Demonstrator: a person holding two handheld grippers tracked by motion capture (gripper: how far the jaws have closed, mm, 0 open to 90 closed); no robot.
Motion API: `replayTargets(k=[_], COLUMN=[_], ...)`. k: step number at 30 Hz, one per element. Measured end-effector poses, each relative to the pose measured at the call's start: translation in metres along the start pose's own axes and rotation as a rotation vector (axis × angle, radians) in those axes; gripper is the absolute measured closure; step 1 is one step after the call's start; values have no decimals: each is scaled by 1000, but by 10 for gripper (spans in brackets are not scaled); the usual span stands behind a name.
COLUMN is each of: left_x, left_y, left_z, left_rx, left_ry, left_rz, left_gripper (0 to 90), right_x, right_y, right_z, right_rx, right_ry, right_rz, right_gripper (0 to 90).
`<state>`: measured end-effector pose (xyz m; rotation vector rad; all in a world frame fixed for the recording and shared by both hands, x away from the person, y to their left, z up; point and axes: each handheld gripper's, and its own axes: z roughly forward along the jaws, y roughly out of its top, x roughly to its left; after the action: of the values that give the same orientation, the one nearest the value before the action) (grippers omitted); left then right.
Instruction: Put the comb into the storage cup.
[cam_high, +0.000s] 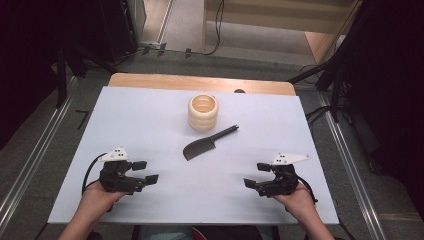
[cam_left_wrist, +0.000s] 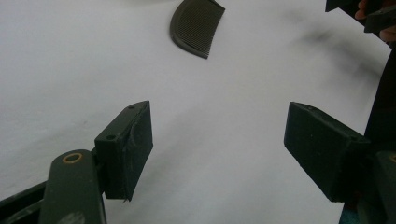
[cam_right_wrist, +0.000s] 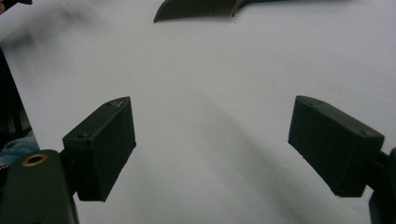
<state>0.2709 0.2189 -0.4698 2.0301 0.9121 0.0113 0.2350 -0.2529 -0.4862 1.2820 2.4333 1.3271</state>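
A dark comb (cam_high: 206, 143) with a thin handle lies flat near the middle of the white table (cam_high: 150, 120), its toothed blade toward the person. Just behind it stands a cream ribbed cup (cam_high: 203, 112), upright and hollow. My left gripper (cam_high: 145, 171) rests at the front left, open, nothing between its jaws; the comb (cam_left_wrist: 196, 25) lies ahead of it. My right gripper (cam_high: 256, 175) sits at the front right, also open and empty, with the comb (cam_right_wrist: 198, 9) at the top edge of its view.
The white sheet covers a wooden tabletop (cam_high: 200, 82) whose far edge shows. Metal rails (cam_high: 30, 165) run along both sides on the floor. Dark stands and cables (cam_high: 320, 75) sit beyond the table's far corners.
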Motion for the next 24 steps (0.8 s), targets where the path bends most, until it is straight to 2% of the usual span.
replayTargets(k=[24], left_x=[1], left_y=[0], left_z=[1], left_rx=[10], left_ry=[2], left_rz=[0], left_gripper=[259], right_x=[-1], right_y=[0], right_z=[1], right_rx=[0], right_ry=[2], right_rz=[14], right_gripper=[131])
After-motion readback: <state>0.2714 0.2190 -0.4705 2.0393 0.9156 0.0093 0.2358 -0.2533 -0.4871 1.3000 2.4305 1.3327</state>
